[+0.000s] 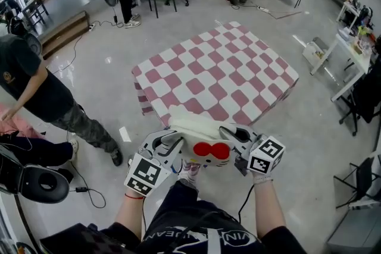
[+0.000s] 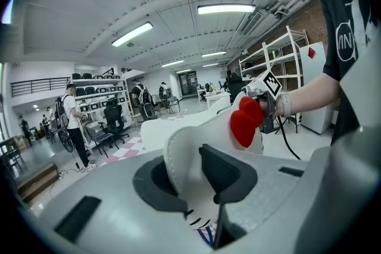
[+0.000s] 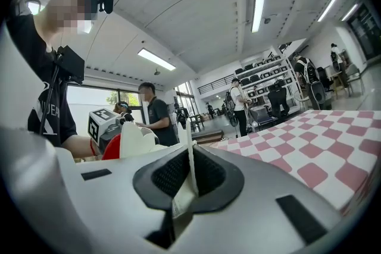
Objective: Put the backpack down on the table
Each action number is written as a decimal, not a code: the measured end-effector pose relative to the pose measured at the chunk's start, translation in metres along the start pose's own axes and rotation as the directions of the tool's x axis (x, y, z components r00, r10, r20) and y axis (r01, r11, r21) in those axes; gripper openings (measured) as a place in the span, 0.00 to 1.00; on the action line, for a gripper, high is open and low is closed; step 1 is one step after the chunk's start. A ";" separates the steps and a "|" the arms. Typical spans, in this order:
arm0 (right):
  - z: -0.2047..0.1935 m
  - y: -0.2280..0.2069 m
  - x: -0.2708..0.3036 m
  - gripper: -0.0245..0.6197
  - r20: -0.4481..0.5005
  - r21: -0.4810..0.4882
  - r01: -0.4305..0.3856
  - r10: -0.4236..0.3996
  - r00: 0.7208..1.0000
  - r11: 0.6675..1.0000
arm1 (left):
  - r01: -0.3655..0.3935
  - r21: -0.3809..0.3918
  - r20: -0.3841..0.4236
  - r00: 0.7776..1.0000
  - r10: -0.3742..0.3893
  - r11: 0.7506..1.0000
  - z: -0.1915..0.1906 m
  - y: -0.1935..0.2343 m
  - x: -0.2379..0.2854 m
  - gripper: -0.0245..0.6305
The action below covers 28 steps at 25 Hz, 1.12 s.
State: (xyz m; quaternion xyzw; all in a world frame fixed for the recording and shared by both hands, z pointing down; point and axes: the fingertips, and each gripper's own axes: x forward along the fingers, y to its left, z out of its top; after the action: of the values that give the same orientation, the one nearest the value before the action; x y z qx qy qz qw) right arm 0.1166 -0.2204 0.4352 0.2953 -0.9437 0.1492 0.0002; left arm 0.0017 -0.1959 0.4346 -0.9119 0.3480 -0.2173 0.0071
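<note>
1. Head view: the left gripper [image 1: 171, 146] and the right gripper [image 1: 231, 135] grasp opposite sides of the white backpack [image 1: 199, 132]. Its red bow [image 1: 213, 151] faces up, at the near edge of the checkered table [image 1: 238, 68].
2. Left gripper view: the jaws are clamped on a thick white flap of the backpack [image 2: 184, 157], with the red bow [image 2: 245, 119] beyond.
3. Right gripper view: the jaws pinch a thin white edge of the backpack [image 3: 189, 157]. The table [image 3: 333, 146] lies at right.

Table [image 1: 238, 68] near edge prob. behind backpack [image 1: 193, 128].
</note>
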 end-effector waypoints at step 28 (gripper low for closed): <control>0.048 -0.150 0.092 0.05 0.018 0.044 0.114 -0.115 0.993 0.993 | 0.098 0.010 0.014 0.995 -0.099 0.995 0.029 0.139 0.130 0.18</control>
State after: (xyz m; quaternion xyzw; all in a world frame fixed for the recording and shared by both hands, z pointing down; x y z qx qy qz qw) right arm 0.1289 -0.4021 0.4398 0.3503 -0.9218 0.1659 -0.0074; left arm 0.0116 -0.3885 0.4359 -0.9295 0.3015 -0.2123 0.0031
